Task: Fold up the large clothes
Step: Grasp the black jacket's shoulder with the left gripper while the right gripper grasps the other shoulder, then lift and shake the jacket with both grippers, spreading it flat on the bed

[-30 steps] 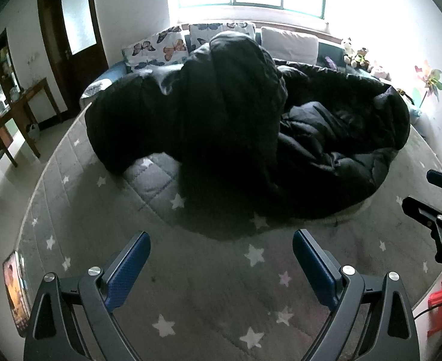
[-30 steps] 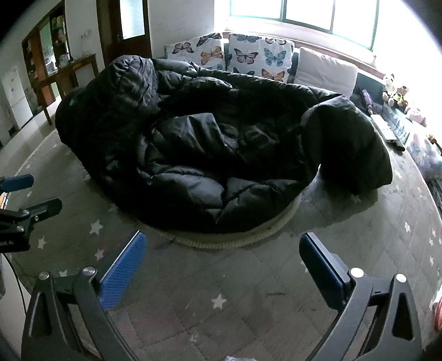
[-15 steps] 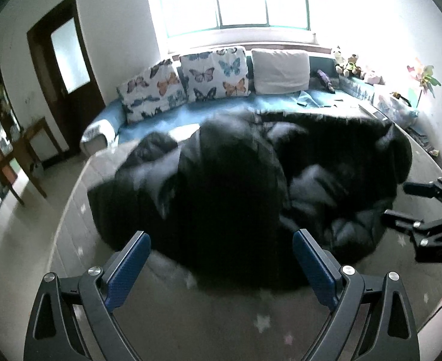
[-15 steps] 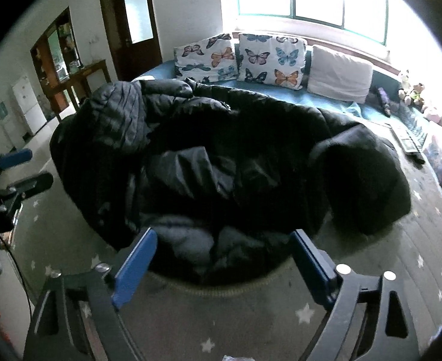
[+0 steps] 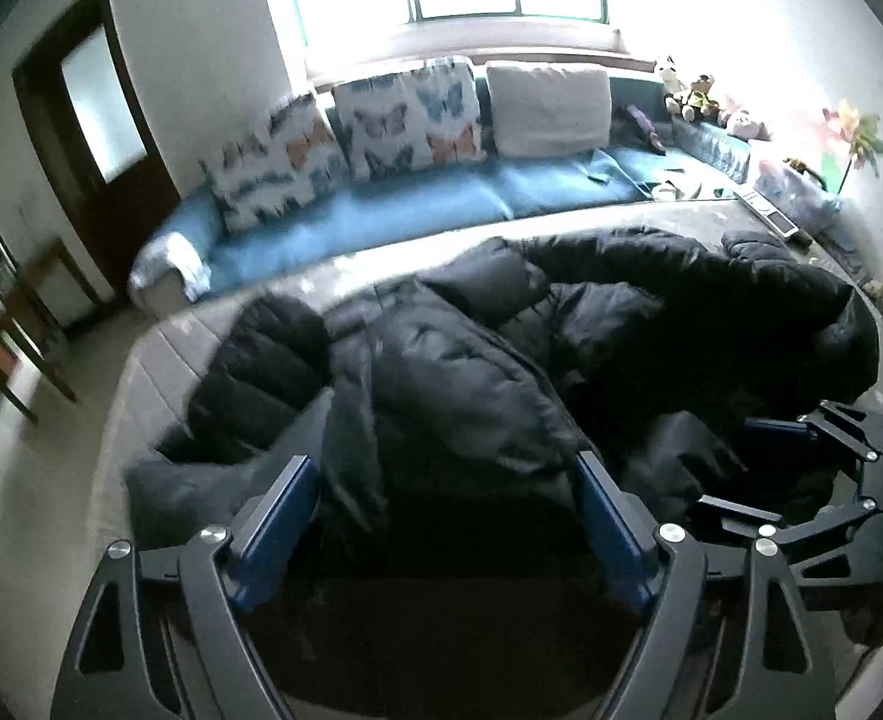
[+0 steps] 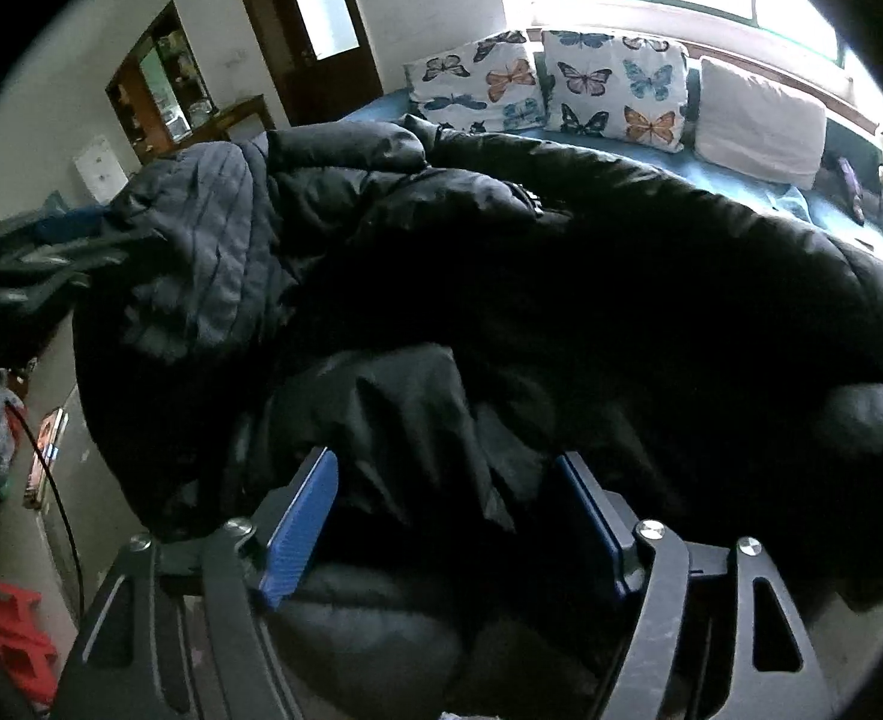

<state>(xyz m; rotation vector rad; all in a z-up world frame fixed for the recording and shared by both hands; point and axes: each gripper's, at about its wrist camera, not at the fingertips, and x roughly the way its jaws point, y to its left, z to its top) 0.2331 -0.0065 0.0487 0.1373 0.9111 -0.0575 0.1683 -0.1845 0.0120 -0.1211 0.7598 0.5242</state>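
Black coat (image 6: 561, 276) folds between both closing jaws, unpinched

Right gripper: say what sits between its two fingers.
In the right wrist view, a fold of the black puffer coat lies between the right gripper fingers, whose jaws have just been closing.

Hidden and unclear
Coat (image 6: 621, 300): near hem lost in shadow between the right gripper (image 6: 447, 516) fingers, contact untellable; bed's (image 5: 159, 360) near edge covered. Left gripper (image 6: 27, 264) blurred at frame edge; windowsill toys (image 5: 699, 96) too small.
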